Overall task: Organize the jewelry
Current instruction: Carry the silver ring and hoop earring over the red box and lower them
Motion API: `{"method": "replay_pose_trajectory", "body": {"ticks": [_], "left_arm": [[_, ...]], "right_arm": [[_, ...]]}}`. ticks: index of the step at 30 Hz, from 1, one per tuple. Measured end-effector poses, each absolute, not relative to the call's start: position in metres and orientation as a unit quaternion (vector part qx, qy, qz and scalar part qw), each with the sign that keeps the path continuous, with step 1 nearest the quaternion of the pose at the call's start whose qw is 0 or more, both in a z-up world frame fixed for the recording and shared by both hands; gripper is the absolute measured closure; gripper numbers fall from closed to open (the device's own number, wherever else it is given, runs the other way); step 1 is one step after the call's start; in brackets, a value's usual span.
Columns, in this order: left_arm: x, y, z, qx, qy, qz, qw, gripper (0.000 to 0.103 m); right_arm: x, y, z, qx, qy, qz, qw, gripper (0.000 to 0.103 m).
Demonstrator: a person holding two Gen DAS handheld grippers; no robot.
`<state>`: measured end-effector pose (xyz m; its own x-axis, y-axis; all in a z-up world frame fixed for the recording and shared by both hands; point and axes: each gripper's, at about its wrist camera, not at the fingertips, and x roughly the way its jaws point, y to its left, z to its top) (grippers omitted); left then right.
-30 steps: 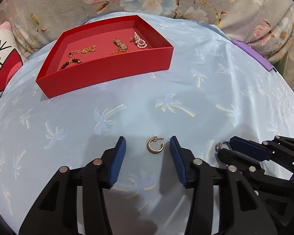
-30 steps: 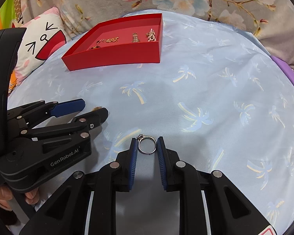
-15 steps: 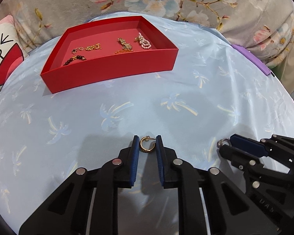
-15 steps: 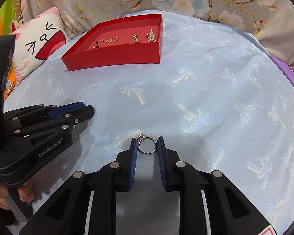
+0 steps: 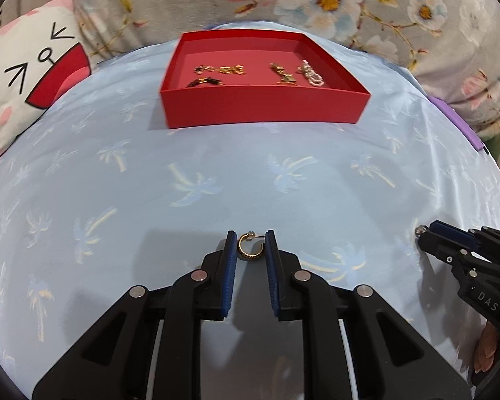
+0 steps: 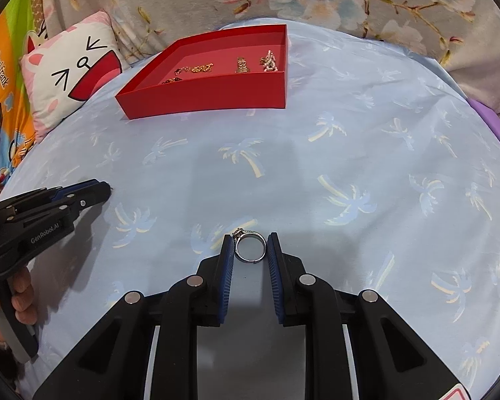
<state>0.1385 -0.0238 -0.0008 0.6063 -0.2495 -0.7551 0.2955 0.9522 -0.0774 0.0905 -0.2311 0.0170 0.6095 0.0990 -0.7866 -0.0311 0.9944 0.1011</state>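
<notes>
While left gripper [image 5: 249, 250] jaws clamp gold hoop earring [image 5: 250, 250] and right gripper [image 6: 250, 248] jaws clamp silver ring [image 6: 250, 247], keep squeeze steady; carry both to red tray [image 5: 263, 108] far ahead of jaws, release low inside.

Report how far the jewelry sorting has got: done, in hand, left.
Done: several pieces, a pearl one among them, already lie in the red tray.
In hand: the left gripper is shut on a gold hoop earring; the right gripper is shut on a silver ring.
Left: both must go into the tray. No other loose jewelry shows on the blue cloth.
</notes>
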Motion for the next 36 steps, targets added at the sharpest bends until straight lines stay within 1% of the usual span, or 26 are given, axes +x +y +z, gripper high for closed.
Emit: {"method": "replay_pose_trajectory", "body": {"ticks": [36], "left_arm": [[0.1347, -0.0120, 0.0007, 0.001, 0.419, -0.156, 0.894, 0.087]], "right_arm": [[0.0885, -0.2260, 0.0170, 0.045, 0.434, 0.050, 0.899, 0.084]]}}
